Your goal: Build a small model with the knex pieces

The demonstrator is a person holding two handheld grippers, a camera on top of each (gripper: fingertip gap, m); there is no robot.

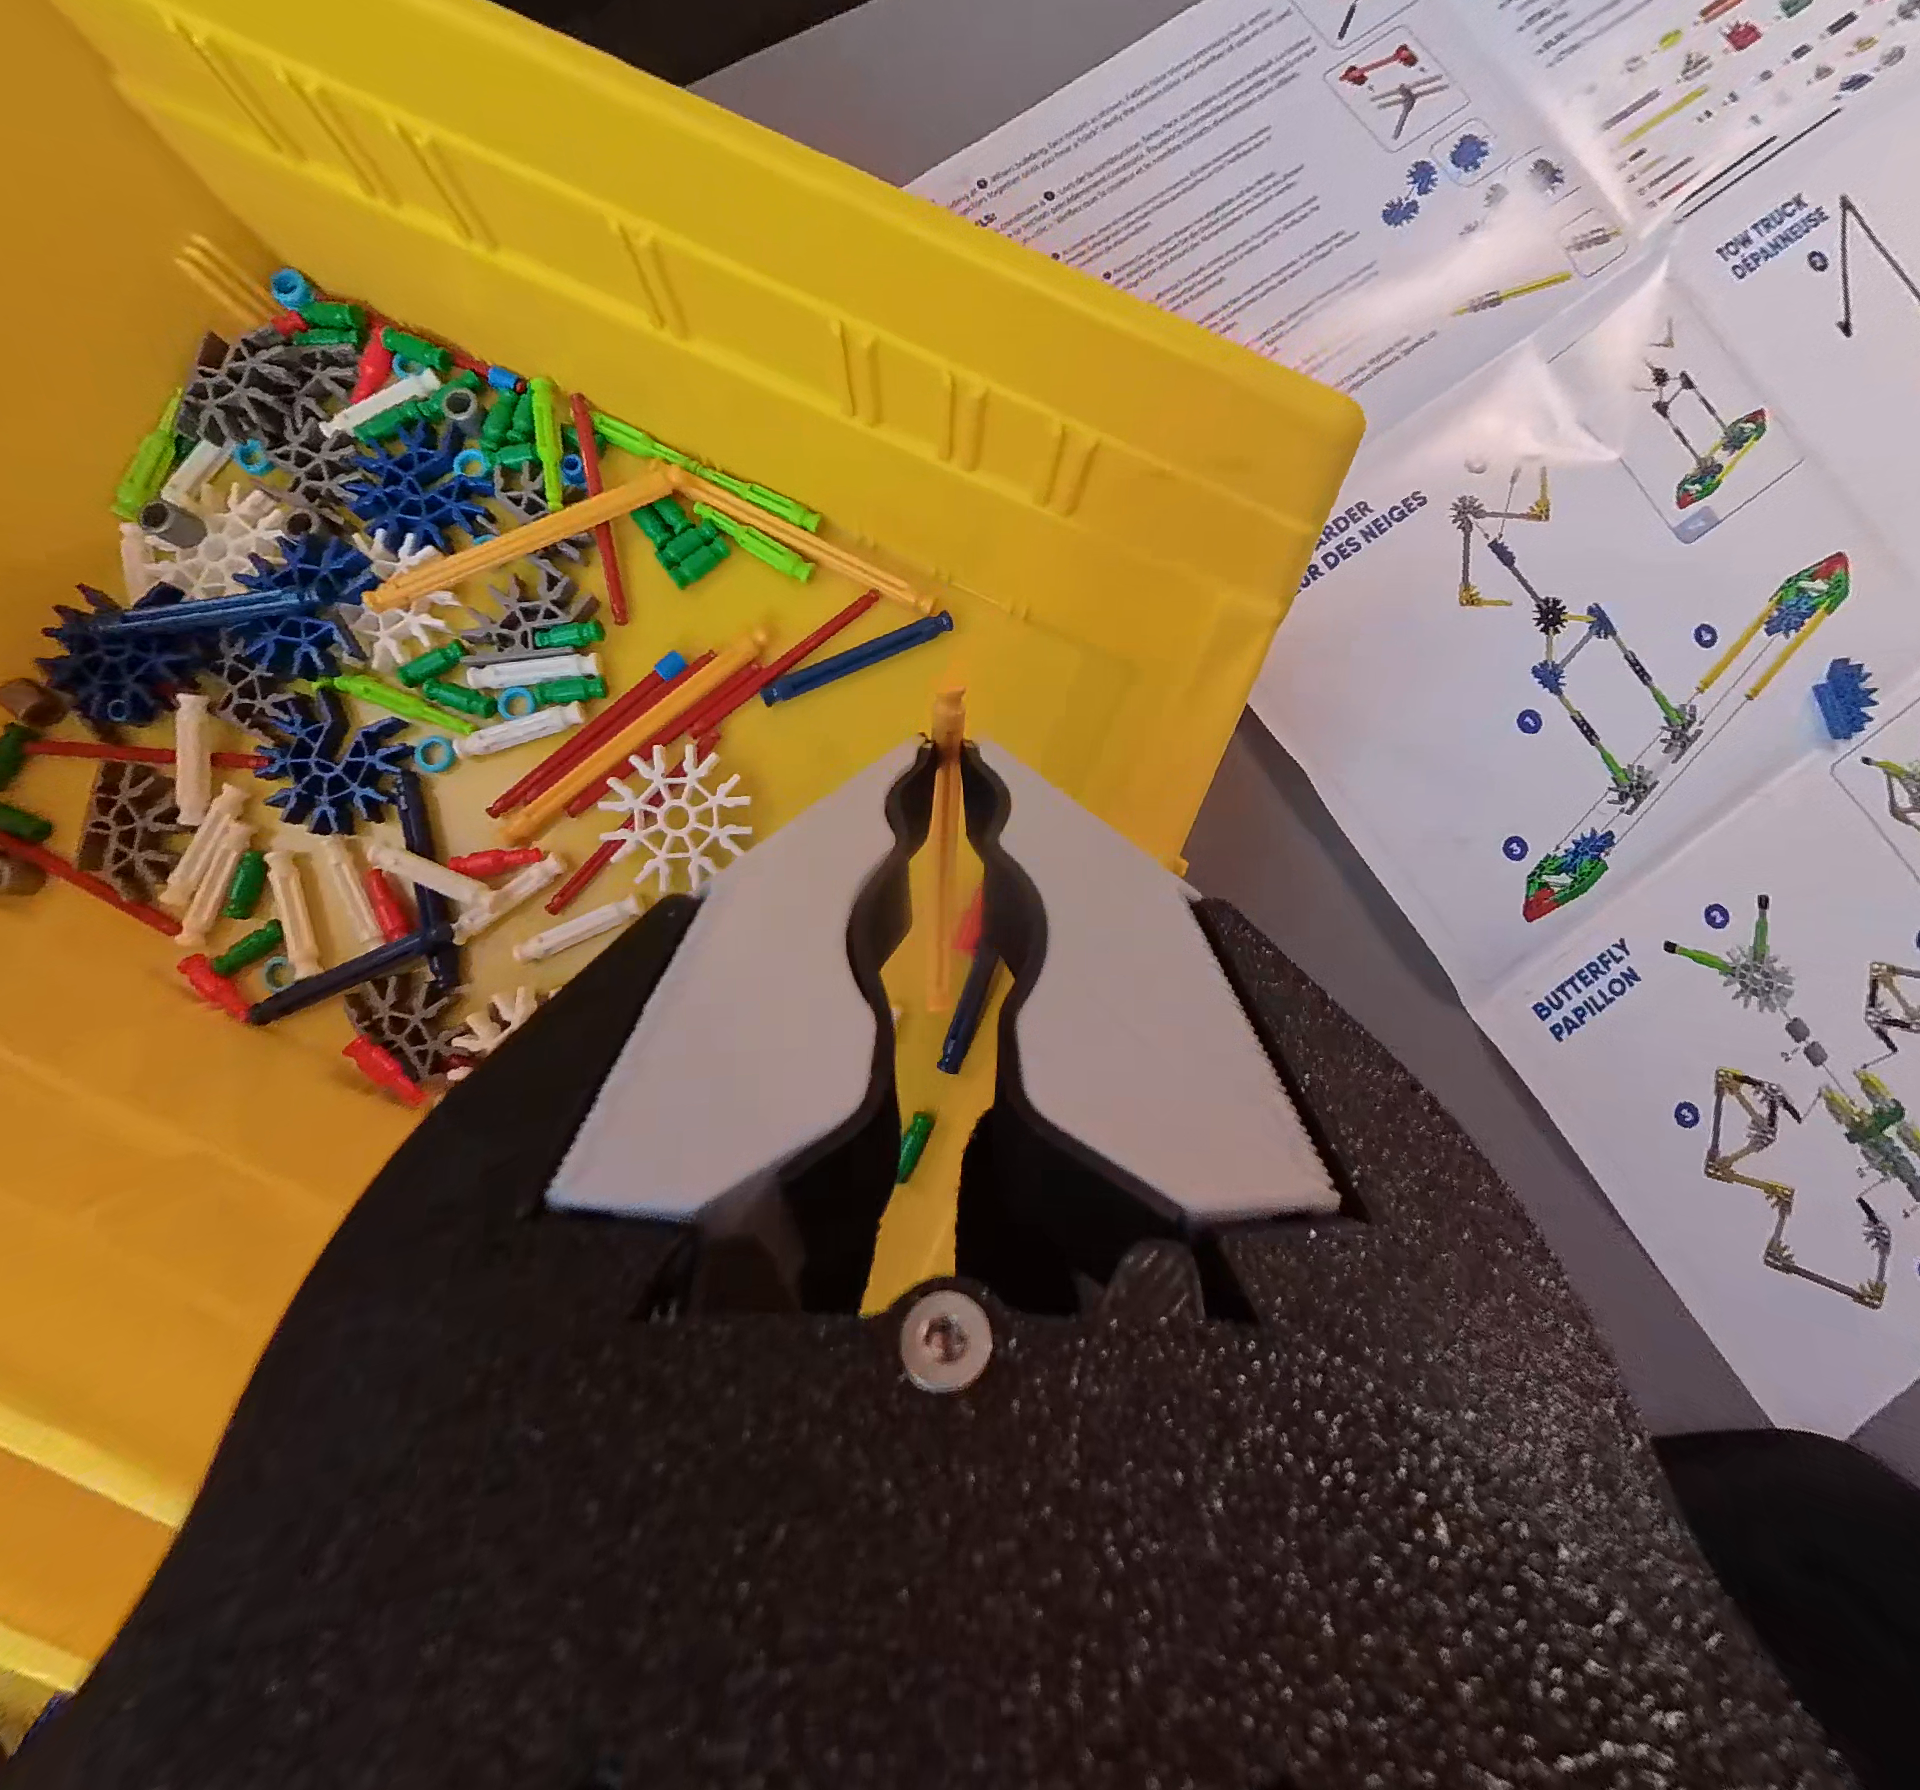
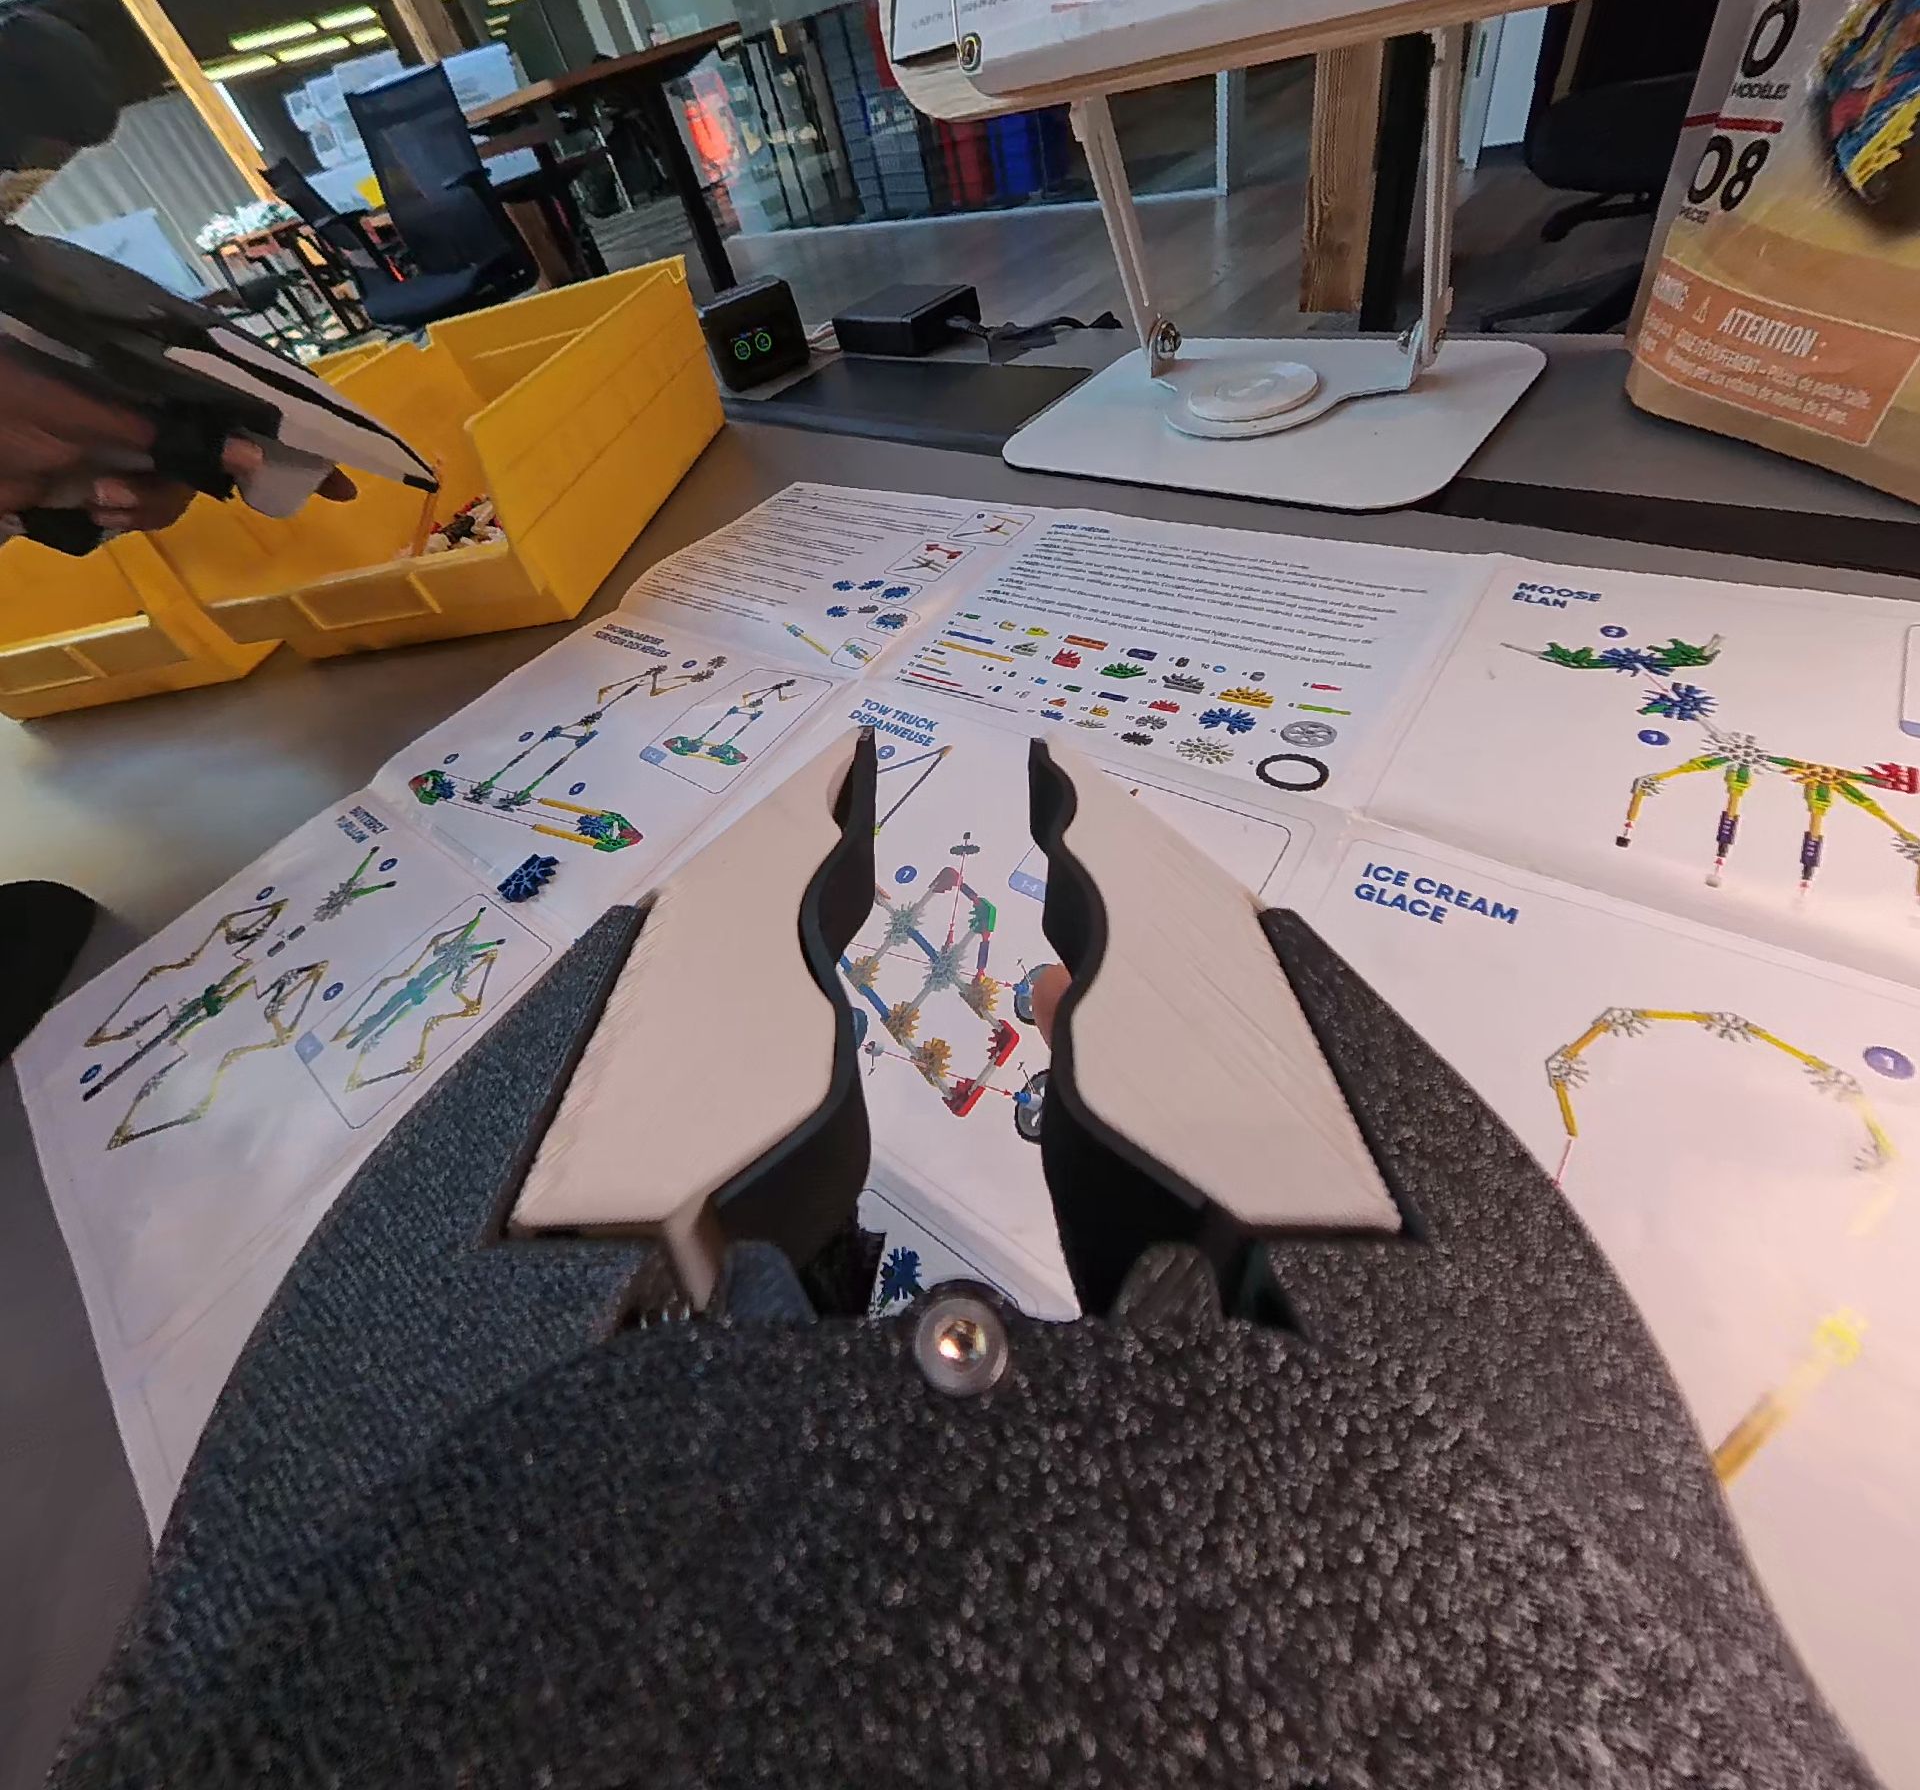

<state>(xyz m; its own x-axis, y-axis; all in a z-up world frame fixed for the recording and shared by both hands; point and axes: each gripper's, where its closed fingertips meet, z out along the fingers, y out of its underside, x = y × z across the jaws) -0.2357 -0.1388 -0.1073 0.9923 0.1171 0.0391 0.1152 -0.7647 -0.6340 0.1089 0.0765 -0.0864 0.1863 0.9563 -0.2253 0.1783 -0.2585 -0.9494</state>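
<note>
A: What does the left gripper [image 1: 943, 753] hold?
B: It pinches a thin orange rod [image 1: 947, 847], pointing to 12 o'clock above the yellow bin [image 1: 727, 286].
A: And the right gripper [image 2: 948, 748]?
B: It hangs parted and empty over the instruction sheet [image 2: 1455, 961] on the desk [image 2: 208, 784].

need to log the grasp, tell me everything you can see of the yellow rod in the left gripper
The yellow rod is a thin, straight stick of orange-yellow plastic with a slightly flared, notched end. The left gripper is shut on it: the dark inner pads pinch it near the fingertips, its tip pokes out just past them, and the rest runs back between the fingers. It hangs above the yellow bin, over the pile of loose rods and connectors, apart from them. The right wrist view shows it hanging roughly upright under the gripper.
</note>
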